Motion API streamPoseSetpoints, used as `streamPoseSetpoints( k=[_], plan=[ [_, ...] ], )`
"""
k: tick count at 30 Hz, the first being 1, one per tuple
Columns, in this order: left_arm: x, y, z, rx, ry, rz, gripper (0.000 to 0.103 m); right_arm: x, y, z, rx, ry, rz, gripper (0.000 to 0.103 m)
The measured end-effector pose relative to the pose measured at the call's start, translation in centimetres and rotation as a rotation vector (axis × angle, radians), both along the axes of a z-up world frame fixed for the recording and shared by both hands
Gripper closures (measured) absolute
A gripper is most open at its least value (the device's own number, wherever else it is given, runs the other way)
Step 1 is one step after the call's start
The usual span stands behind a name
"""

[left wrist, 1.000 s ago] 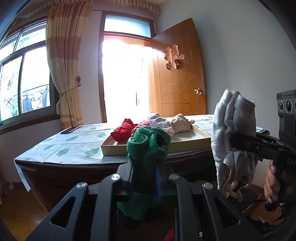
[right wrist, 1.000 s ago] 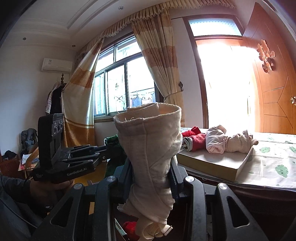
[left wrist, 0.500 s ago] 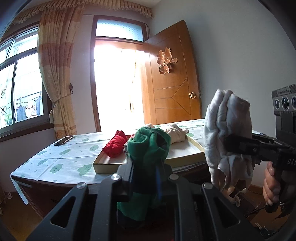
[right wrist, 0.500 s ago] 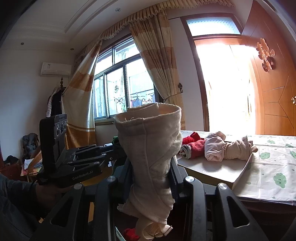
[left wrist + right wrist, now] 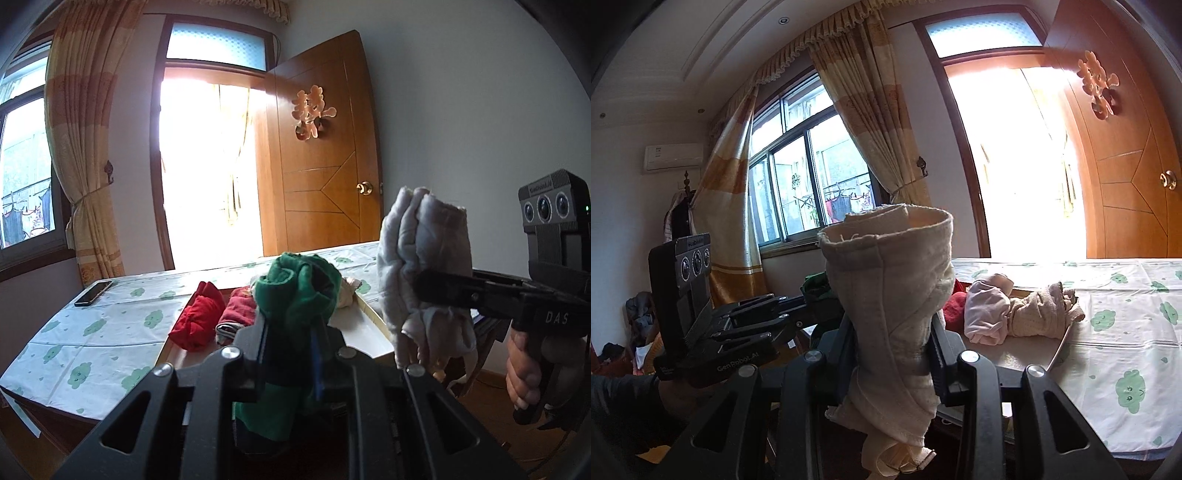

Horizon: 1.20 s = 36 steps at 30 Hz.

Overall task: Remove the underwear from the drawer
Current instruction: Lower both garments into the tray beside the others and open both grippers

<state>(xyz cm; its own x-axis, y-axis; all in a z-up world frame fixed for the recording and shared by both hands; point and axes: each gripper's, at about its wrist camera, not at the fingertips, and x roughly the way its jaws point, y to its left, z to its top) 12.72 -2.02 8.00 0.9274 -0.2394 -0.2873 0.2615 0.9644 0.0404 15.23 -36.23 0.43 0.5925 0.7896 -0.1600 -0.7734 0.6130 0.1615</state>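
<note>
My left gripper (image 5: 291,343) is shut on a rolled green underwear (image 5: 295,295), held upright in front of the table. My right gripper (image 5: 894,350) is shut on a rolled beige underwear (image 5: 890,295); it also shows in the left wrist view (image 5: 424,273), to the right of the green roll. A shallow cardboard tray (image 5: 373,332) on the table holds red rolls (image 5: 195,321) and, in the right wrist view, pink (image 5: 986,314) and beige (image 5: 1041,314) rolls. The drawer is not in view.
The table has a white cloth with green prints (image 5: 92,347). A phone (image 5: 93,293) lies at its far left. A wooden door (image 5: 325,173) stands open behind, beside a bright doorway. Curtains and a window (image 5: 805,184) are to the left.
Both grippers have risen and moved closer to the table with their rolls still held; the tray and tabletop now appear lower and nearer in both views.
</note>
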Motion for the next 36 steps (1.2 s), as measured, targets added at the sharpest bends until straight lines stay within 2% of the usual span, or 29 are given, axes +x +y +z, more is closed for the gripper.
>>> streamPoseSetpoints(
  k=[9, 15, 23, 30, 36],
  plan=[
    [5.7, -0.7, 1.6, -0.023, 0.088, -0.002, 0.086, 5.7, -0.4, 1.1, 0.001, 0.089, -0.081, 0.066],
    [9.2, -1.7, 0.6, -0.007, 0.164, 0.009, 0.086, 9.0, -0.1, 1.3, -0.015, 0.148, -0.118, 0.066],
    [13.3, -1.9, -1.2, -0.035, 0.311, 0.024, 0.086, 13.7, 0.6, -0.2, -0.049, 0.339, -0.147, 0.066],
    [15.2, -2.6, -2.7, -0.021, 0.409, 0.056, 0.086, 15.5, 1.3, -1.7, -0.112, 0.431, -0.180, 0.065],
    [16.3, -3.4, -3.6, -0.019, 0.453, 0.061, 0.086, 16.4, 1.7, -2.6, -0.171, 0.481, -0.202, 0.064]
  ],
)
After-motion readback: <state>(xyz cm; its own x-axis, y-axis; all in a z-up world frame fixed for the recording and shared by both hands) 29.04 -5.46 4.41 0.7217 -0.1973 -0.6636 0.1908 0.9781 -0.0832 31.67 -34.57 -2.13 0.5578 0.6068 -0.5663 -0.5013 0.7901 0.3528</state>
